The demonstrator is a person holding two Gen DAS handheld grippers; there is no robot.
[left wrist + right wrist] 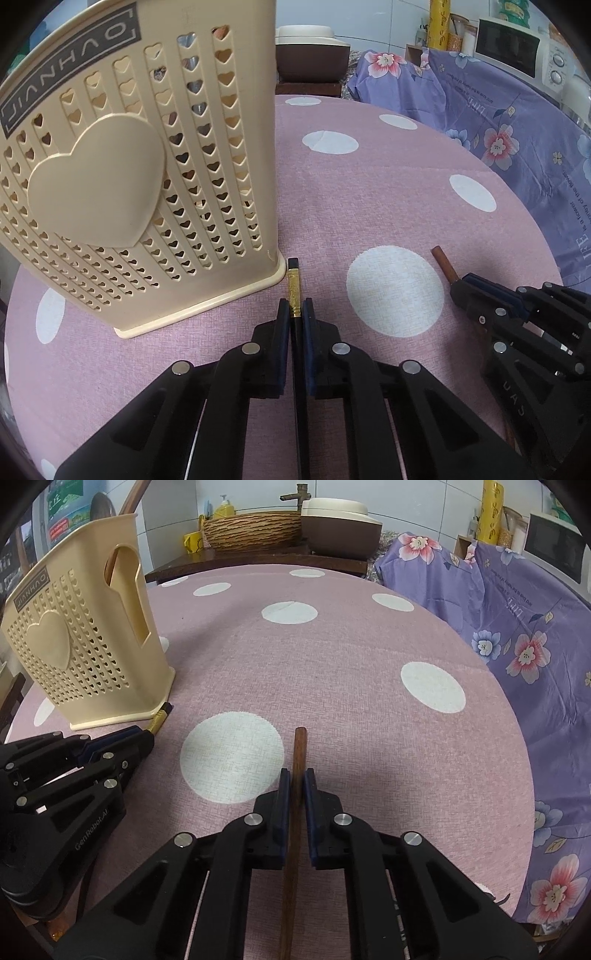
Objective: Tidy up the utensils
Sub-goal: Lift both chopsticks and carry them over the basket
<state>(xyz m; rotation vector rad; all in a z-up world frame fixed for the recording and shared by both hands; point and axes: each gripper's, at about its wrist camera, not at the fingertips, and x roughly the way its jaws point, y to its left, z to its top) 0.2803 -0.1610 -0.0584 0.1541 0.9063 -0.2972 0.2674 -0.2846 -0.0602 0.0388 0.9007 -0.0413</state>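
Two utensils are in play, one per pair of tongs. The left tongs are clenched on a black chopstick with a gold band near its end; its tip lies on the pink dotted surface, just beside the front corner of the single cream utensil holder. The right tongs are clenched on a brown wooden chopstick, whose far end pokes out past the pads over the surface beside a large white dot.

The holder stands upright near the left edge of the surface. To its right the cloth lies open up to the far rim, where a dark ledge carries a woven basket and a brown-and-cream cooker. A purple floral cloth borders the right edge.

The right wrist view shows the tall slot cut in the holder's side wall and the basket beyond it; the left wrist view shows the heart-pierced front wall, with shapes of things inside dimly visible through the holes, and a white microwave at the far right. Each view catches the other tongs at its margin.
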